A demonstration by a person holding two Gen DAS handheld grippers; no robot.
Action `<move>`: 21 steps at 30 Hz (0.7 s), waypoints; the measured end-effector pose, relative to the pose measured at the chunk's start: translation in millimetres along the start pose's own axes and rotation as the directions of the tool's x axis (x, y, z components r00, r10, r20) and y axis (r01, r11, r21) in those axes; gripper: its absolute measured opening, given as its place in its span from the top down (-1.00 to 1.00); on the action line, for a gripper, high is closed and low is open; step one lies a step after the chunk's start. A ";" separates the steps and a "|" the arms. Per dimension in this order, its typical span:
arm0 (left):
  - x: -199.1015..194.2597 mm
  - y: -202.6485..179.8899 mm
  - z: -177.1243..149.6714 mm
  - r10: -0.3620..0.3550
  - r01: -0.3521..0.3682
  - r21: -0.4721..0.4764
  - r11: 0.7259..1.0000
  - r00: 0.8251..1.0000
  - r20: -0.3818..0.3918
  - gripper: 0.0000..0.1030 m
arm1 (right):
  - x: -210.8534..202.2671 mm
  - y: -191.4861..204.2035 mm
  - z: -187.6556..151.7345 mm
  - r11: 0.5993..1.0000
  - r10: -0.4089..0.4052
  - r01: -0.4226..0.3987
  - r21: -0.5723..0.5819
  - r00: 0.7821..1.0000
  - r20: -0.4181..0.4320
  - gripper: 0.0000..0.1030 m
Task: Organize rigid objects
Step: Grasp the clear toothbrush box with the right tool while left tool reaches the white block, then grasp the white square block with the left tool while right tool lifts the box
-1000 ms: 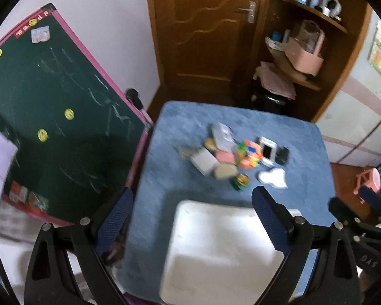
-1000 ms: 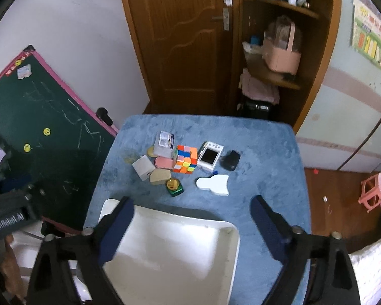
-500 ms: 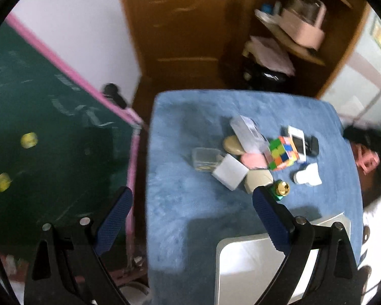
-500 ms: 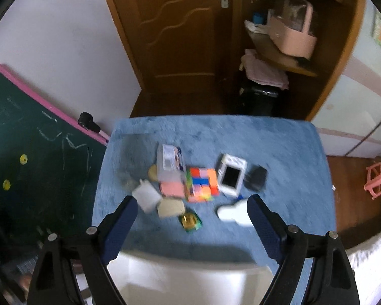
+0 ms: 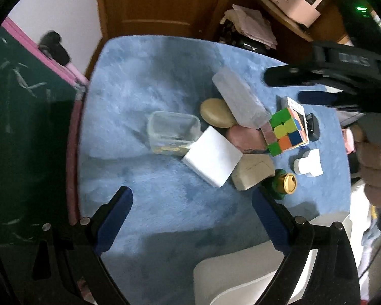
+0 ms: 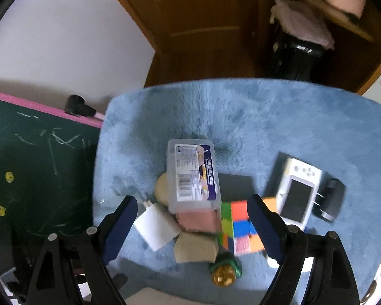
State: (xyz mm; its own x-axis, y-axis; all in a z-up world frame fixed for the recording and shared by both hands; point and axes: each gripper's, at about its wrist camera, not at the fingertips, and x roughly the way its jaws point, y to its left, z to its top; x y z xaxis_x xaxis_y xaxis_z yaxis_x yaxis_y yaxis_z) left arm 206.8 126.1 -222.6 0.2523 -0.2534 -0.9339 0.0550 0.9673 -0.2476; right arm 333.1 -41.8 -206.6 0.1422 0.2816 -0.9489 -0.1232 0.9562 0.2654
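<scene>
A cluster of rigid objects lies on the blue-covered table: a clear plastic tub, a white block, a beige case, a pink block, a Rubik's cube, a frosted labelled box and a green jar with a gold lid. My left gripper is open and empty just short of the white block. My right gripper is open and empty above the cluster, over the pink block and cube.
A white tray sits at the table's near edge. A white handheld device, a black adapter and a white plug lie right of the cube. A chalkboard stands left; a door and shelves stand behind.
Both grippers have moved forward and down toward the cluster, which now looks much larger. The tray has slipped toward the bottom edge of both views. The jaws stayed open.
</scene>
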 end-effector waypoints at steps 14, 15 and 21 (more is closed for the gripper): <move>47.4 -16.0 25.6 -0.028 0.030 0.144 0.989 1.000 -0.014 -0.86 | 74.0 8.7 17.7 0.998 0.040 -0.045 -0.035 0.989 -0.144 -0.70; 49.7 -17.1 26.8 -0.035 0.037 0.155 0.987 0.999 -0.019 -0.86 | 77.2 8.7 17.5 0.998 0.045 -0.051 -0.037 0.988 -0.151 -0.62; 63.1 -24.3 33.4 -0.053 0.063 0.274 0.960 0.998 -0.042 -0.86 | 98.6 6.9 17.3 0.997 0.061 -0.068 -0.027 0.975 -0.213 -0.36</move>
State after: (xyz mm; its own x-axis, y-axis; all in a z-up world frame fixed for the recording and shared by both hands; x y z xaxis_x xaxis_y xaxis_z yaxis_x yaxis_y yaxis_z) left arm 253.7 87.0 -266.8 0.2087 -0.3048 -0.9293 0.3335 0.9154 -0.2253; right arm 363.3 -6.0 -295.4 -0.0781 0.3160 -0.9455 -0.1588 0.9324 0.3247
